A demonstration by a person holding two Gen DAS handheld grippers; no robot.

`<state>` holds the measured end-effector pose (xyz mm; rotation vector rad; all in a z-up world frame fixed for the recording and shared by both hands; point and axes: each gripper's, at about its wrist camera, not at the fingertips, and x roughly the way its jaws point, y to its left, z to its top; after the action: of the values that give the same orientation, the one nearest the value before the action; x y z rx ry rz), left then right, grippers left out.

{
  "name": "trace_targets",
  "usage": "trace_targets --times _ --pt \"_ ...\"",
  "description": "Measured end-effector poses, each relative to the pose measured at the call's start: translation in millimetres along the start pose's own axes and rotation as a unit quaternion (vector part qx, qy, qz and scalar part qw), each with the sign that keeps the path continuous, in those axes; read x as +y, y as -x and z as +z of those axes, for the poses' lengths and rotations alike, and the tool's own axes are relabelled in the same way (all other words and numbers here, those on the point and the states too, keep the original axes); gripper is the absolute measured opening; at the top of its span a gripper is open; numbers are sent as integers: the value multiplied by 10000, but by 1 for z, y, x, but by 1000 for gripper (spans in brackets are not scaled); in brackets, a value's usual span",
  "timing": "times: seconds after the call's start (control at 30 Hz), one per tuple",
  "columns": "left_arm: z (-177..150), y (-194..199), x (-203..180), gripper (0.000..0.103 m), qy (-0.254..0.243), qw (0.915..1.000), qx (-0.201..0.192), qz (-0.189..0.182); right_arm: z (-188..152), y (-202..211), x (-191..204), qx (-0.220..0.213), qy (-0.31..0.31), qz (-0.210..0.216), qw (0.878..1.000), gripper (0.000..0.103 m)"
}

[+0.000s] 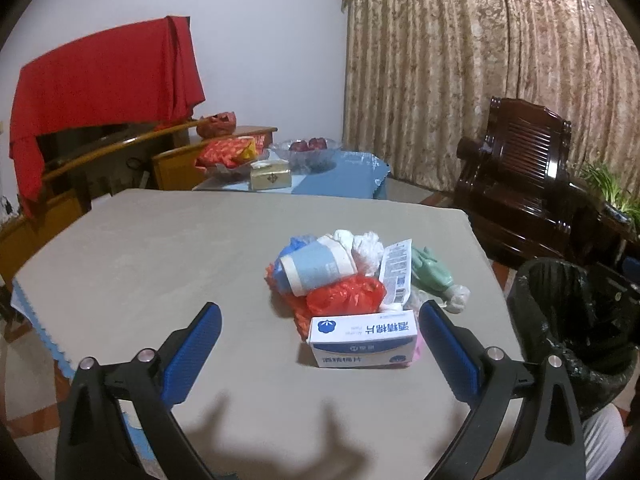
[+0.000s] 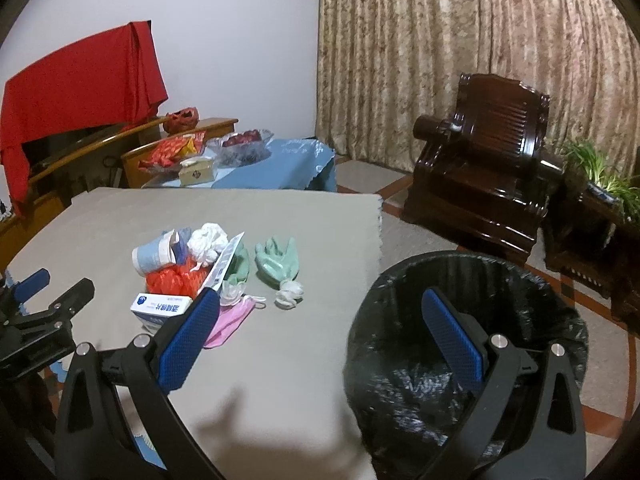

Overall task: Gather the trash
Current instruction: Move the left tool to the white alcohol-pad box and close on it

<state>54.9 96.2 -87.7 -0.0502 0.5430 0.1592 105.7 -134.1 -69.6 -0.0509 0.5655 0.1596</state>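
Nothing binned yet – whole pile's on the table.
Left gripper [image 1: 320, 312] hangs w/ fingers spread wide, empty, lined up on the white-blue box [image 1: 362, 338] at the pile's near edge. Right gripper [image 2: 320, 308] also spread, empty, over the bin [image 2: 540, 300] beside the table [image 2: 300, 352]. Green glove [image 2: 278, 258], pink mask [image 2: 228, 324], paper cup [image 2: 154, 256] all left, I'd say.

Trash pile [image 1: 344, 280]: I see it on the tabletop [image 1: 160, 264], toward the right edge.
Box [image 1: 362, 338]: nearest me, before the pile.
Gloves [image 2: 276, 260]: right of the pile.
Bin [image 2: 460, 360]: off the tabletop's right edge, on the floor.
Armchair [image 2: 480, 168]: behind the bin.
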Motion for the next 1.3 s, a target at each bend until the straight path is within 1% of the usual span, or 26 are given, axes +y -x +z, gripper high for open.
trace_targets --times 0.17,0.37,0.57,0.73,0.87,1.0,1.17,1.3 --pt "-7 -26 -14 97 -67 9995 241 -201 -7 -22 -1 231 90 -90 9997 98" --pt "-12 -54 -32 97 -172 9985 446 -276 -12 -40 -8 383 46 -192 9991 98" --pt "-18 -81 -48 97 -281 9975 640 -124 -13 -51 -16 467 22 -251 9986 98" --pt "-17 -93 -53 97 -364 9970 678 6 -14 -58 -17 540 10 -231 9983 98" --pt "-23 -99 -50 97 -451 9954 845 85 -14 -60 -17 547 14 -212 9983 98" --pt "-29 -97 -41 97 -469 9942 952 158 -16 -63 -12 586 20 -161 9981 98" --pt "-36 -81 -22 97 -429 9928 1091 227 -18 -66 2 609 132 -4 9981 98" --pt "-48 -69 -3 97 -456 9903 1264 343 -19 -69 16 606 231 144 9978 98"
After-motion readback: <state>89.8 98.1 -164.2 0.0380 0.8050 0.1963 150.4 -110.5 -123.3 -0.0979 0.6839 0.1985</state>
